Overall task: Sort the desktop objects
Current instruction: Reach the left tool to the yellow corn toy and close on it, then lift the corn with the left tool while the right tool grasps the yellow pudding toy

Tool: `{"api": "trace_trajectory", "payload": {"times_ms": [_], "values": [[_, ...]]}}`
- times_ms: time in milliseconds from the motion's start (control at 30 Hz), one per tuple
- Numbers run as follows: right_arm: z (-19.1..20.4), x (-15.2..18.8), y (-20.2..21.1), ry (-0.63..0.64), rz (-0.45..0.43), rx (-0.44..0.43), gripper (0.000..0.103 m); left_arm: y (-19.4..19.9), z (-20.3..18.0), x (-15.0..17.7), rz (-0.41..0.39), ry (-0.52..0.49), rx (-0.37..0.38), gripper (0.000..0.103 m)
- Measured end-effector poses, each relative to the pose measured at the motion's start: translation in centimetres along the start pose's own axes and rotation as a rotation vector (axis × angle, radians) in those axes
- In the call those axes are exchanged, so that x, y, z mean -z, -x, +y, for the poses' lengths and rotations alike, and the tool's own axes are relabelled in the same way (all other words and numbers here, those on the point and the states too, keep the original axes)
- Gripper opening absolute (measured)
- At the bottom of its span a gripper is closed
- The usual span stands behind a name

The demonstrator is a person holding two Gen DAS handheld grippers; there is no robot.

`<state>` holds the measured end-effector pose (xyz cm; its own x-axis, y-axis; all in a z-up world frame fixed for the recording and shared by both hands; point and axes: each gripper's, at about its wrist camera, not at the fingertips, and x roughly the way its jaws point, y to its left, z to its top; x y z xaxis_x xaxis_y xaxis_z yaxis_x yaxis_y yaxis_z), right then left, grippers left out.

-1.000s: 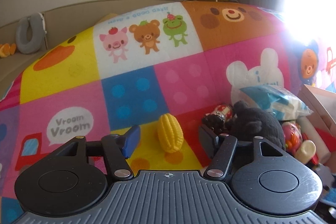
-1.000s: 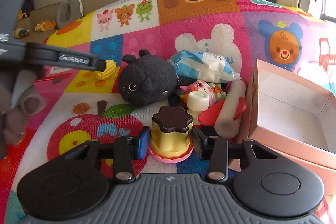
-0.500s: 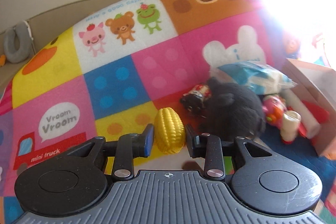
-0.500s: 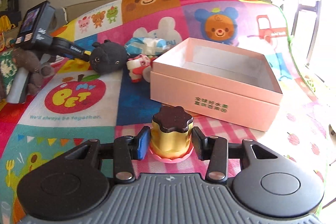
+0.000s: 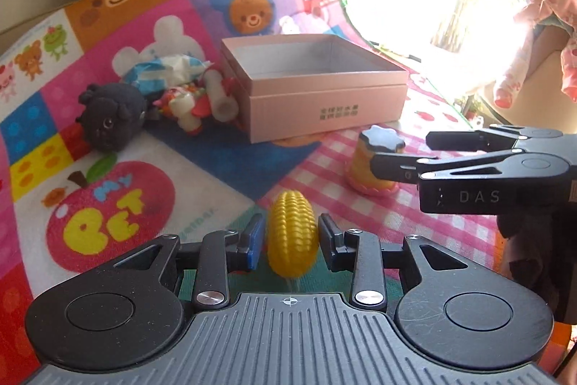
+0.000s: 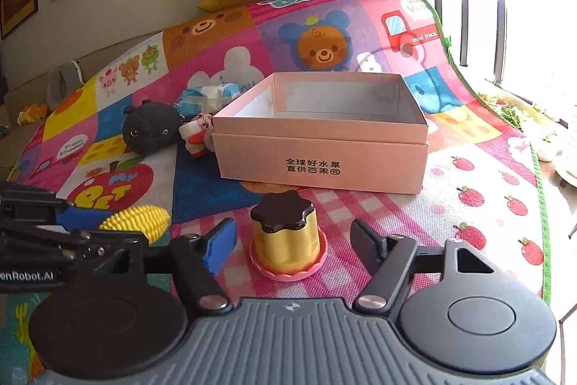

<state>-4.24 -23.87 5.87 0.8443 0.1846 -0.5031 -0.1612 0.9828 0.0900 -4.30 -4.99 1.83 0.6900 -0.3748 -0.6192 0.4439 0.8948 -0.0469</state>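
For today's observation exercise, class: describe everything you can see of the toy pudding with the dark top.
The toy pudding is a fluted yellow body with a glossy dark-brown, flower-shaped cap and a scalloped pink base; it looks like plastic. It stands upright on the pink checked patch of the play mat, in front of the open pink box and apart from it. The right gripper straddles it with its jaws spread wide, neither pad touching. The corn lies apart, to its left.

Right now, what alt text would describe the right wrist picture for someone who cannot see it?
An open hand-held gripper flanks a pudding toy standing on a colourful play mat, its fingers clear of the toy. Behind stands an open pink box, with a black plush to its left. At left, another gripper holds a toy corn.
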Motion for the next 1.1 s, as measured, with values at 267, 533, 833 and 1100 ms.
{"api": "trace_trajectory", "payload": {"times_ms": [267,533,833,1100], "values": [[-0.1,0.3,1.0,-0.013,-0.05,0.002,0.103,0.7,0.9,1.4,0.071,0.011,-0.095,0.069],[-0.3,0.5,-0.5,-0.049,0.114,-0.005,0.103,1.3,3.9,1.3,0.061,0.077,-0.231,0.079],[-1.6,0.8,-0.9,-0.156,0.15,-0.039,0.103,1.7,1.6,0.4,-0.006,-0.023,-0.007,0.094],[-2.7,0.8,-0.4,-0.205,0.134,-0.096,0.103,-0.5,1.2,-1.0,-0.038,-0.06,0.058,0.097]]}}
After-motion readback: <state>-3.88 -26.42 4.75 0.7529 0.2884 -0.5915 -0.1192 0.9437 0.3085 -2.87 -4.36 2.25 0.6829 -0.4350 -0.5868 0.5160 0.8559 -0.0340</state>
